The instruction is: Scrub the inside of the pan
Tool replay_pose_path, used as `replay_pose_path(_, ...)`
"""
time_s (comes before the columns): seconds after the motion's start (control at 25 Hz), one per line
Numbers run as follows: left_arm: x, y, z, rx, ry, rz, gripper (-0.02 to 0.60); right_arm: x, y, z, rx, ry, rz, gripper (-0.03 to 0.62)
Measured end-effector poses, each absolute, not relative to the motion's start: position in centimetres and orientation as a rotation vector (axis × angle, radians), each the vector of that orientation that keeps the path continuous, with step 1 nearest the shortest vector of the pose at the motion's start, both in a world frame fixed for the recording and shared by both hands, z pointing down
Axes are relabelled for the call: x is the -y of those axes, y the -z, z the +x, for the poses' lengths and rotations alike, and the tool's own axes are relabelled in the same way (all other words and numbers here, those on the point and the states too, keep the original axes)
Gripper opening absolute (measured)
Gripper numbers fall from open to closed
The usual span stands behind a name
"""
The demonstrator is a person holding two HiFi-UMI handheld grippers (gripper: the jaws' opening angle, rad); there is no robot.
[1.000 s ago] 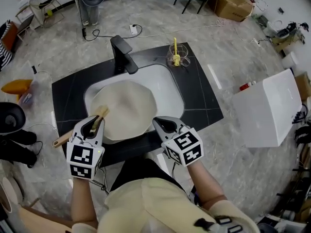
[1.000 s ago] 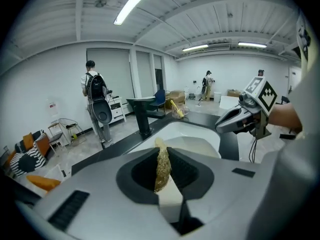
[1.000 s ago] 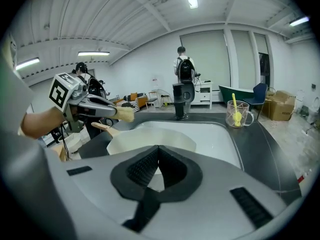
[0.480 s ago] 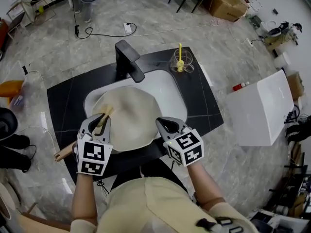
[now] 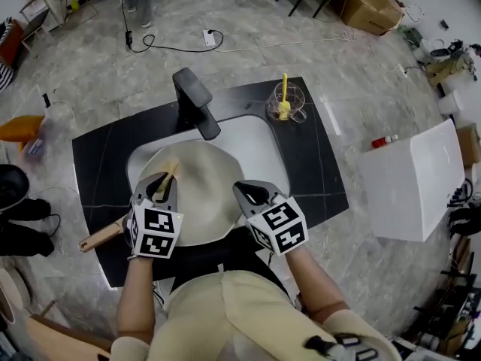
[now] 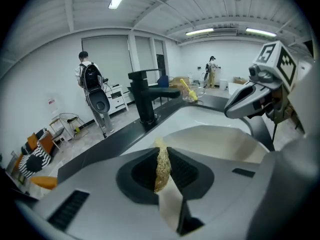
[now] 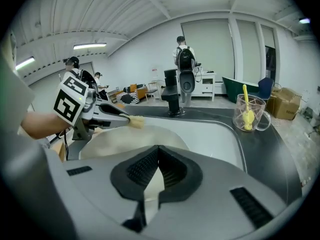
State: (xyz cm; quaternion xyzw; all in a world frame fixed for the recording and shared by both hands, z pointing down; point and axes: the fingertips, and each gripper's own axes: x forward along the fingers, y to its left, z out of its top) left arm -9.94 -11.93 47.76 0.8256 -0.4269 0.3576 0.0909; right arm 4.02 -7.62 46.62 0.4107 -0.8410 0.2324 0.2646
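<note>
Left arm: we see the bare forearm coming from the near side, and the left gripper point(image 5: 160, 180) points far and a little to the right, over the near-left part of the pan.
Left jaws: they are pressed on a straw-coloured fibrous scrubber point(image 6: 161, 166). Its tip sticks out past the jaws, above the pan's surface; we cannot tell if it touches.
Right arm: the forearm also comes from the near side, and the right gripper point(image 5: 244, 189) points far and a little to the left, at the near-right edge of the pan.
Right jaws: they are nearly together, and a thin cream edge of the pan is pinched between the pads.
Pan: the cream-coloured round pan point(image 5: 203, 194) lies in the white sink point(image 5: 255, 145) and covers most of its near half.
Handle: a pale wooden handle point(image 5: 101, 235) reaches out at the near left over the black stone counter point(image 5: 308, 156), just beside the left gripper. We think it belongs to the pan.
Far side: a black faucet point(image 5: 194, 100) stands behind the sink, and to its right is a clear glass cup point(image 5: 284, 104) with a yellow utensil inside.
</note>
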Motion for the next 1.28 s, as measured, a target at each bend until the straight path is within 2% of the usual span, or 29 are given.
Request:
replay_pose_path(0.16,13.4,-49.8,-9.3,1.302,-1.131,2.379,0.051,8.8,-47.4,4.4,2.286,-0.635,1.059,0.014)
replay_pose_path(0.4,15.9,-52.1,-9.1,1.334,-0.962,2.212,0.051,9.7,-48.5,4.6,2.297,-0.64,0.989,0.014)
replay_pose_path(0.72,18.1,-54.7,-9.0,1.403,-0.886,2.079,0.051,10.8,-48.8,5.5,2.31,-0.665,0.985,0.014)
replay_pose_path(1.28,17.9,-57.3,-3.4,1.12,-0.728,2.057,0.051,11.5,-49.6,7.4,2.277,-0.708,1.015,0.014)
